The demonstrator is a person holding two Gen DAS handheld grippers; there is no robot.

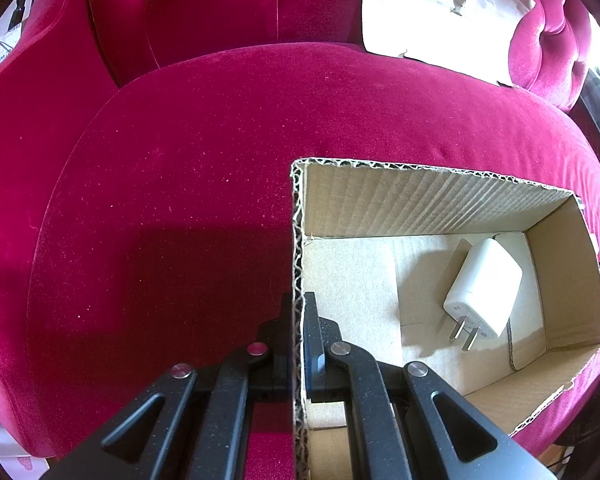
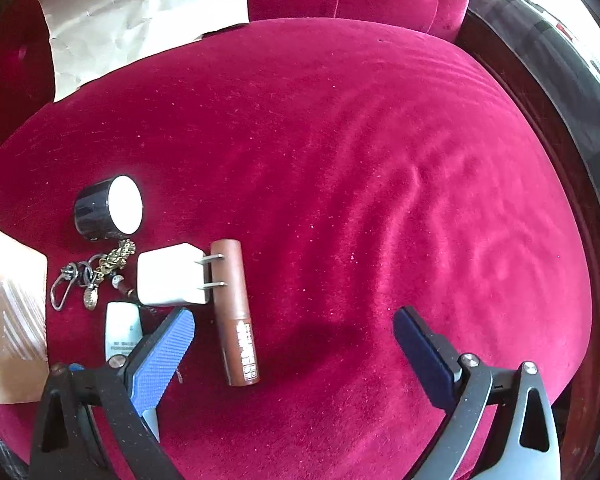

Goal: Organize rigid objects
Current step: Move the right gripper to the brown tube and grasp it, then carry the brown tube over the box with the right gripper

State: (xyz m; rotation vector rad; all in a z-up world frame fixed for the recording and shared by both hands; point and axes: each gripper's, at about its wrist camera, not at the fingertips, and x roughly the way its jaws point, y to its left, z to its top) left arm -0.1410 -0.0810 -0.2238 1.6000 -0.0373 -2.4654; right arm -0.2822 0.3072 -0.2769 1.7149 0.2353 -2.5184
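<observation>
Left gripper (image 1: 298,340) found clamped on the near wall of an open brown corrugated cardboard box (image 1: 432,200), one finger outside, one inside. Box seated on a crimson velvet seat cushion (image 1: 180,160). One white two-pronged plug adapter (image 1: 484,286) lying inside on the box floor.

Right gripper (image 2: 294,344) found spread wide, holding nothing, poised above the cushion. Loose items noted ahead and to its left: a brown cylindrical tube (image 2: 234,312), a second white plug adapter (image 2: 172,276), a black round jar with white end (image 2: 108,208), a metal keyring bunch (image 2: 92,276), a small pale tube (image 2: 122,328).

Brown tube judged nearest: just inboard of the blue-padded left finger (image 2: 164,356), long axis running roughly along the fingers' reach, hence across the closing direction. Right gripper far nearer than left. Slight leftward shift judged necessary before closing.
</observation>
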